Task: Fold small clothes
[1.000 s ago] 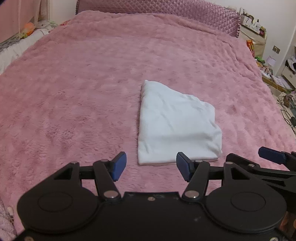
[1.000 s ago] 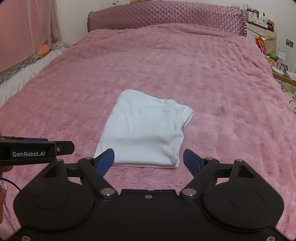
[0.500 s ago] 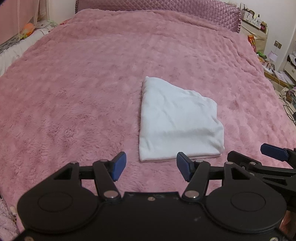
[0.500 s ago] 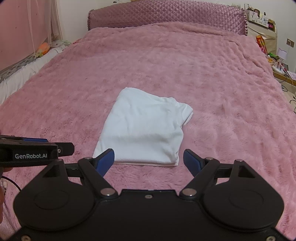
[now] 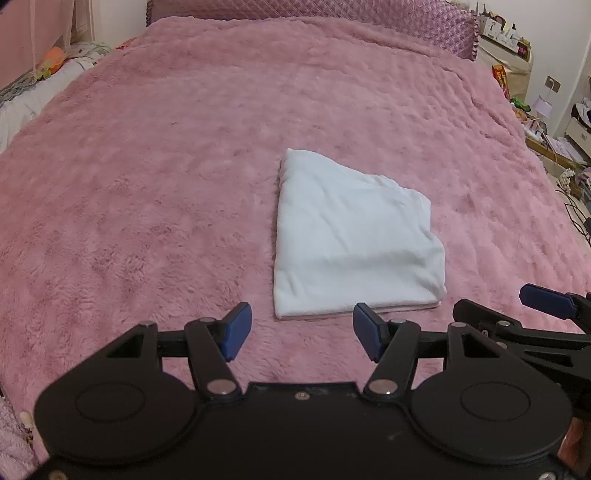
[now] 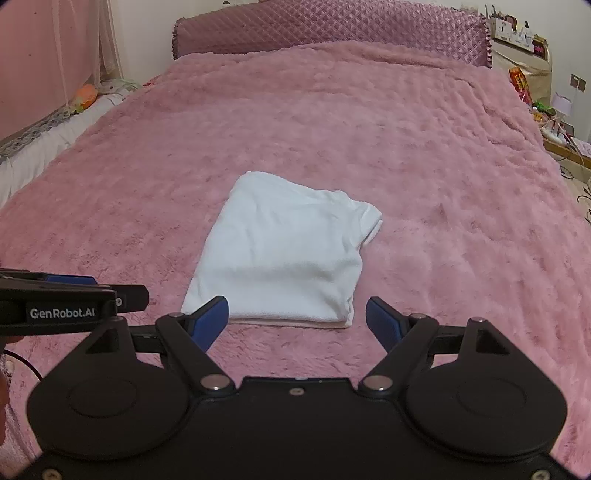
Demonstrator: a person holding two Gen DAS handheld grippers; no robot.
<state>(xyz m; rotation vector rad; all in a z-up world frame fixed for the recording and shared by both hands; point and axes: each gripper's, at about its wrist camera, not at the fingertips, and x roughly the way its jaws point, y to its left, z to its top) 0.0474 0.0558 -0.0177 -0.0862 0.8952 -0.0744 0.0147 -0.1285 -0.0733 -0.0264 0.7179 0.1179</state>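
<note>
Folded white knit garment (image 5: pixel 354 243) lies flat near the middle of the pink plush blanket (image 5: pixel 147 192) covering the bed, a thin pinkish layer showing along its near edge. Quilted mauve headboard (image 6: pixel 332 29) at the far end.

Left gripper (image 5: pixel 302 332) hovers short of the garment's near edge, jaws wide, nothing between them. Right gripper (image 6: pixel 297 321) just beside it on the right, jaws likewise wide and empty, clear of the cloth.

Cluttered shelf (image 6: pixel 524 37) at far right holds small items, too blurred to identify; possibly a red snack bag (image 6: pixel 519 83) below it.

Against the earlier frames: garment unmoved, both grippers equally open and in place.
</note>
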